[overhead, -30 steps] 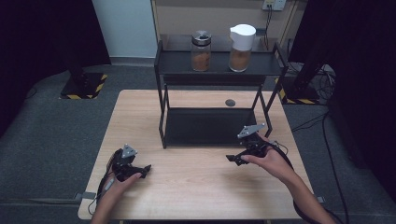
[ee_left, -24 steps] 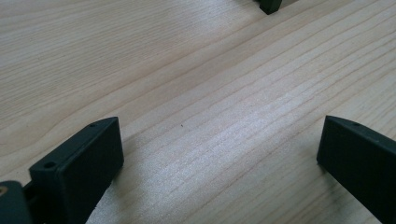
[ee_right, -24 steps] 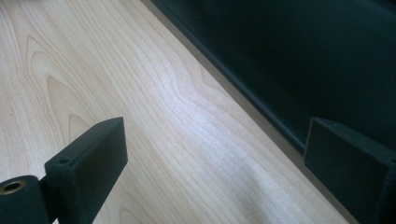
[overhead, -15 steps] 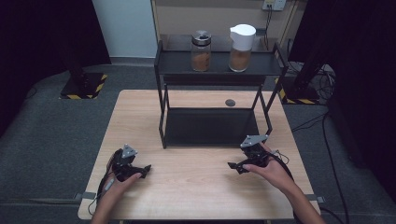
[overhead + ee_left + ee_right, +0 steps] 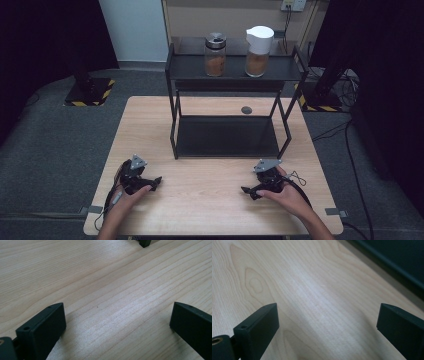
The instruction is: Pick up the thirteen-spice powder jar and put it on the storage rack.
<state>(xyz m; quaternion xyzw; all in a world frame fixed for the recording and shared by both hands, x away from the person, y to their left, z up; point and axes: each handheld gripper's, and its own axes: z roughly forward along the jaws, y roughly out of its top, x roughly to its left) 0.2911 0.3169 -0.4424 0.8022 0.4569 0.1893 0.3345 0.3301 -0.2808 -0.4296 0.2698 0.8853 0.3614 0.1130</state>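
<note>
- While both hands rest low on the pale wooden surface, the left tool lies near its front left corner, pointing toward the middle.
- Its two black jaws stand wide apart in the left gripper view, with bare wood grain between them and nothing held.
- Across the front edge, well apart from it, the right tool sits near the front right, pointing back toward the left one.
- The right tool's jaws have just been opening; in the right gripper view they stand wide, with bare wood between them.
- Behind both tools stands a black metal two-tier shelf rack, its lower tray dark and its top shelf toward the far edge.
- On the top shelf stand a clear glass jar with a dark metal lid and, just beside it, a clear jar with a white cap, both holding brown contents.
- A small dark round disc lies on the surface behind the rack's lower tray.
</note>
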